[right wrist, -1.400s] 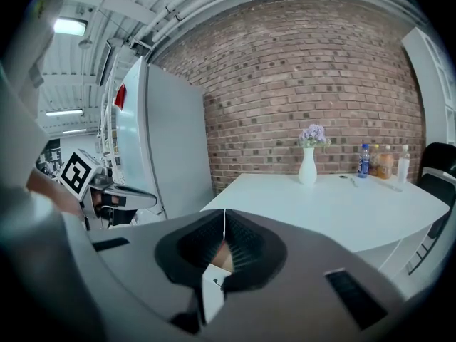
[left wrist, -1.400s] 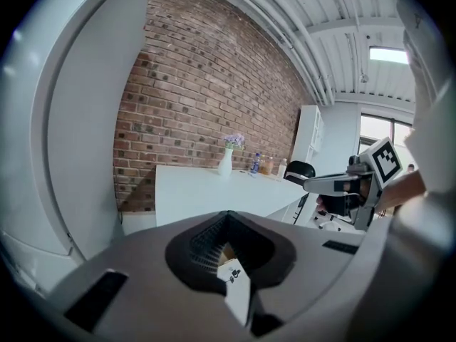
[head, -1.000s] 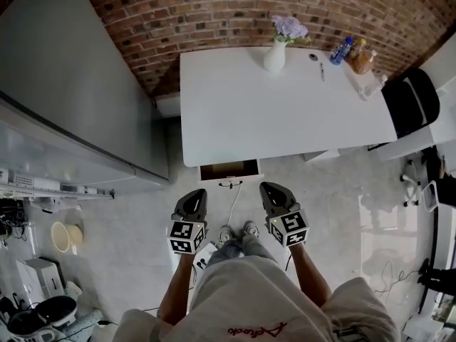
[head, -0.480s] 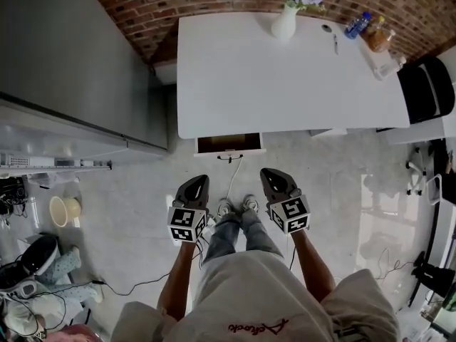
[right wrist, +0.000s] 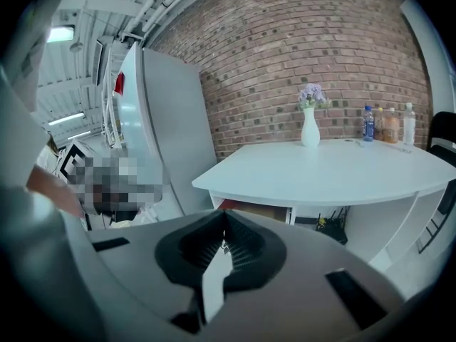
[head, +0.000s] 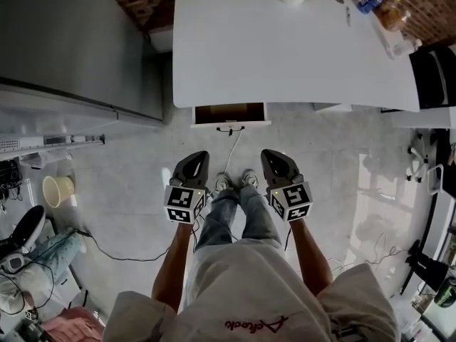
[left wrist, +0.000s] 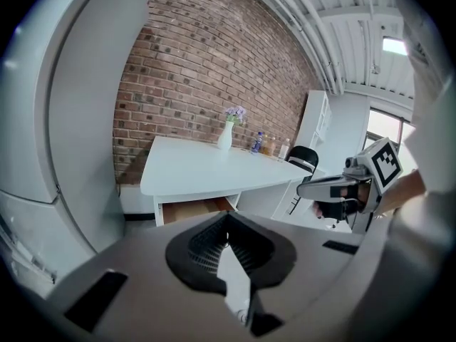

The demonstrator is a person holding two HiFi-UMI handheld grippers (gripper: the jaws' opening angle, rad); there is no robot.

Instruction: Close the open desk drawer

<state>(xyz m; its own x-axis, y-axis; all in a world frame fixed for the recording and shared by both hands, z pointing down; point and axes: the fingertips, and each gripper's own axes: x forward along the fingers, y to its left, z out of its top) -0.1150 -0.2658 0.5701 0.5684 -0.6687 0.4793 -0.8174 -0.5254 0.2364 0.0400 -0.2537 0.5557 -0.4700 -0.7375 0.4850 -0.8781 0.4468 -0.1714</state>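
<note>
While the open drawer (head: pixel 229 113) sat at twelve o'clock under the table (head: pixel 285 55) edge, the left gripper (head: pixel 197 157) and right gripper (head: pixel 271 155) hung well short of it, fingers (left wrist: pixel 234 280) pressed together and empty, likely readied to push its front.

I record a white desk (head: pixel 285 55) across the top of the frame, its drawer (head: pixel 229 113) brown inside. The brick wall (right wrist: pixel 320 41) is red-brown with pale mortar. The left gripper (head: pixel 198 157) and right gripper (head: pixel 269 155) are dark grey, and their cubes carry black-and-white square markers. The floor (head: pixel 135 191) is grey.
</note>
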